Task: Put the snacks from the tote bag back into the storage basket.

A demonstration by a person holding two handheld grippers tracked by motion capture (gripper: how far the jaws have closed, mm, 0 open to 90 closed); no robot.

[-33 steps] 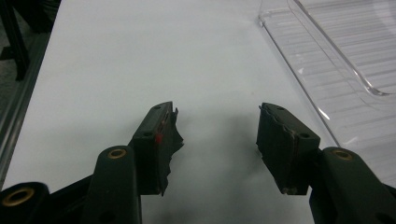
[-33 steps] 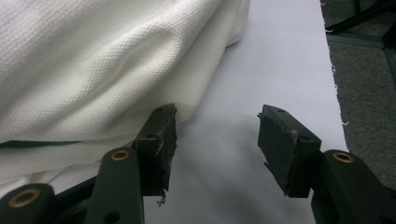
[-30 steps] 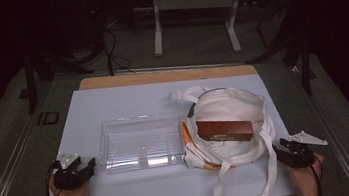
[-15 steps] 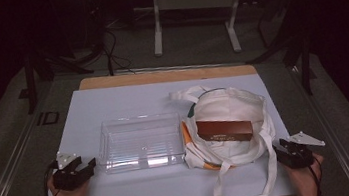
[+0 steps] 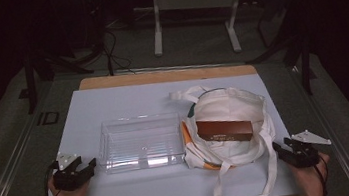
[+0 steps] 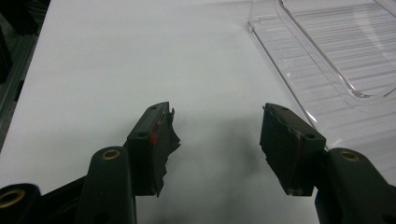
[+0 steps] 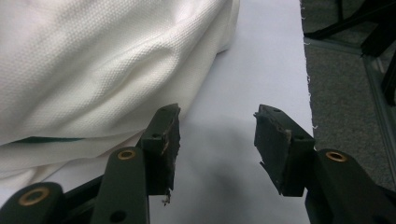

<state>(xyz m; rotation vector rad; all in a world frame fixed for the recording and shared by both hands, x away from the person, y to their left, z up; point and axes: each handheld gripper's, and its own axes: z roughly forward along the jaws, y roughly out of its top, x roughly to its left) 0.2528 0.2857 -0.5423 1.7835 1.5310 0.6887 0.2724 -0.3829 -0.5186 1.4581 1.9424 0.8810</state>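
Observation:
A white cloth tote bag (image 5: 231, 105) lies on the right half of the white mat (image 5: 122, 100), and a brown box (image 5: 224, 130) rests on top of it. To its left sits an empty clear plastic tray (image 5: 140, 142). My left gripper (image 5: 85, 163) rests at the near left, just left of the tray, open with nothing between its jaws (image 6: 217, 126); the tray's corner (image 6: 336, 56) is to its upper right. My right gripper (image 5: 277, 147) rests at the near right beside the bag. Its jaws have just been closing a little but still stand open and empty (image 7: 217, 123), the bag's cloth (image 7: 93, 70) close to the left jaw.
The bag's long strap (image 5: 244, 192) loops toward the near table edge. An orange item (image 5: 187, 135) peeks out at the bag's left side. The mat's right edge (image 7: 306, 70) drops to grey floor. Stand legs (image 5: 156, 29) lie beyond the table's wooden far edge (image 5: 159, 75).
None of the objects has moved, and both hands rest where they were. The right gripper's jaws look slightly narrower than a second ago.

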